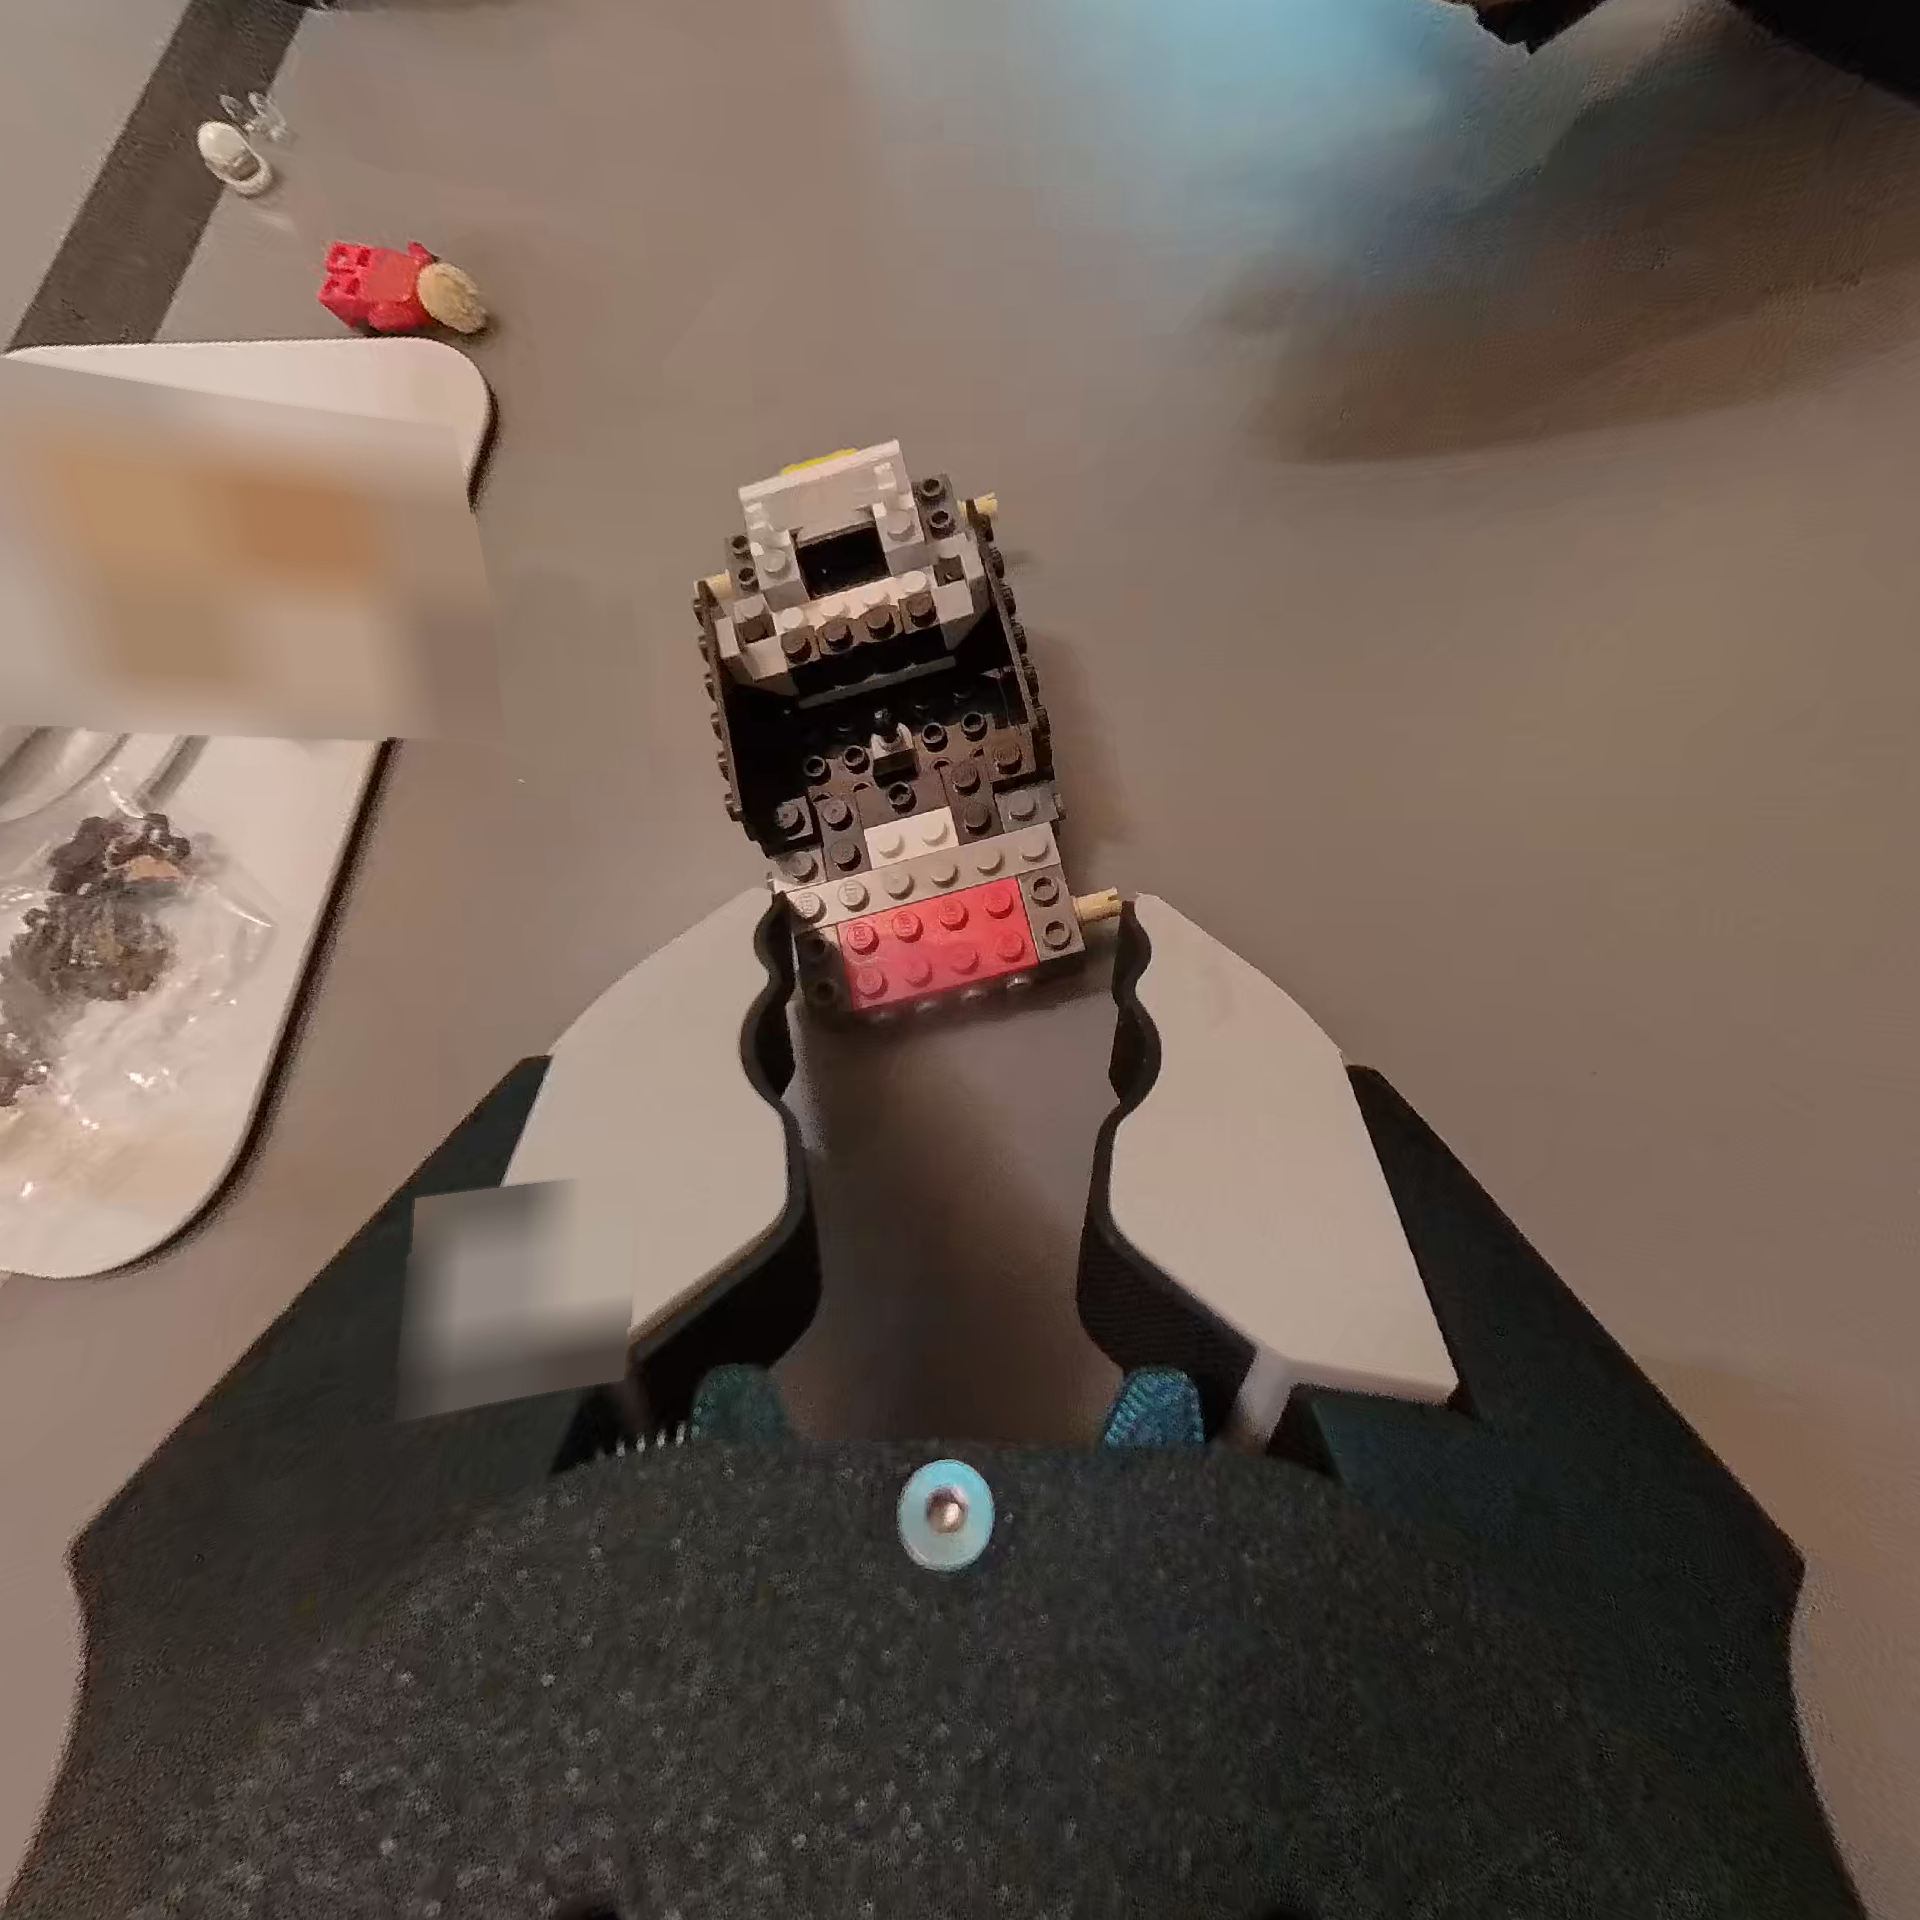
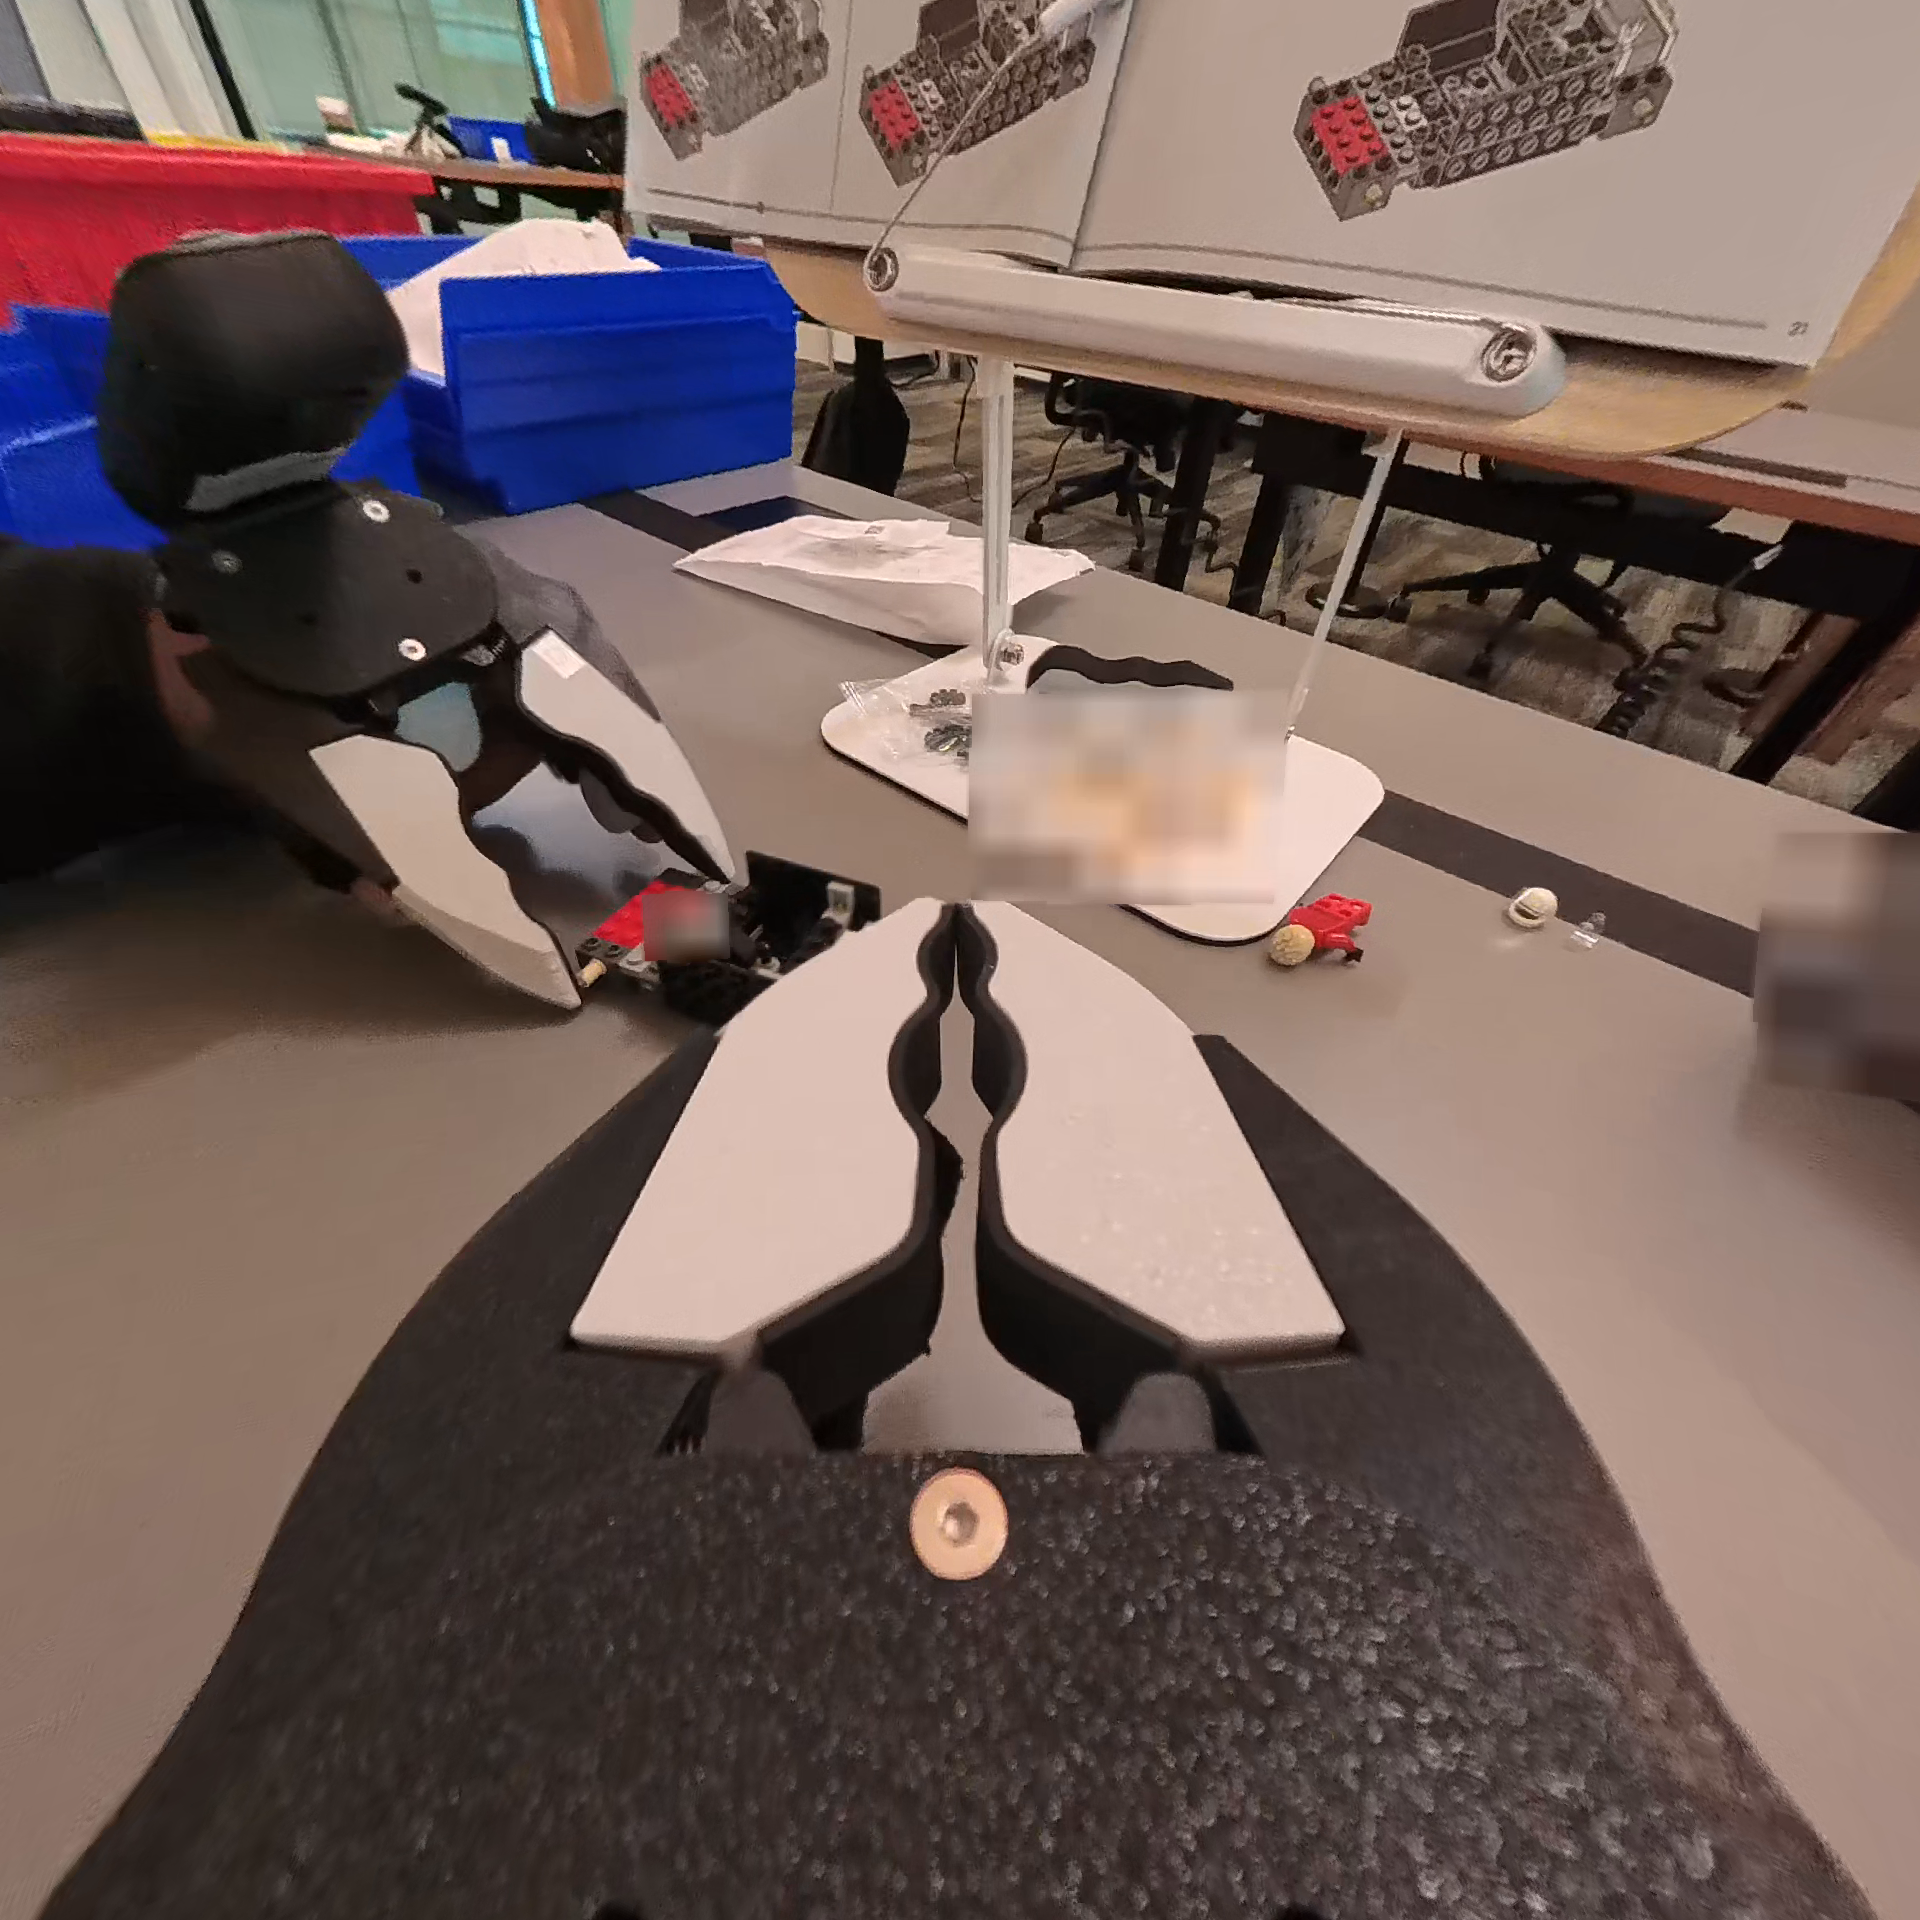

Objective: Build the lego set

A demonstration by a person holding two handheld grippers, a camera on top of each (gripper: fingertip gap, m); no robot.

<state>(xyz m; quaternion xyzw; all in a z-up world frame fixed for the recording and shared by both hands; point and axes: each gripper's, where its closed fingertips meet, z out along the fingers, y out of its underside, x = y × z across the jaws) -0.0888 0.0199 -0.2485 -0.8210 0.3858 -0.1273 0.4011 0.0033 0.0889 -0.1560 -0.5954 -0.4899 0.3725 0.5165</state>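
On the stand's base (image 1: 312, 862) — a bag (image 1: 114, 935) of pieces.

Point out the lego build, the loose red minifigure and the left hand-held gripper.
lego build (image 1: 883, 748), left wrist view, on its dark studded middle.
red minifigure (image 1: 379, 286), left wrist view, on its red body.
left hand-held gripper (image 1: 951, 914), left wrist view, midway between its open fingertips.

The left wrist view looks steeply down, close over the grey tabletop (image 1: 1351, 727). The right wrist view sits low, facing level across it. Both share the black-and-grey brick model with its red plate (image 1: 883, 748) (image 2: 727, 935).
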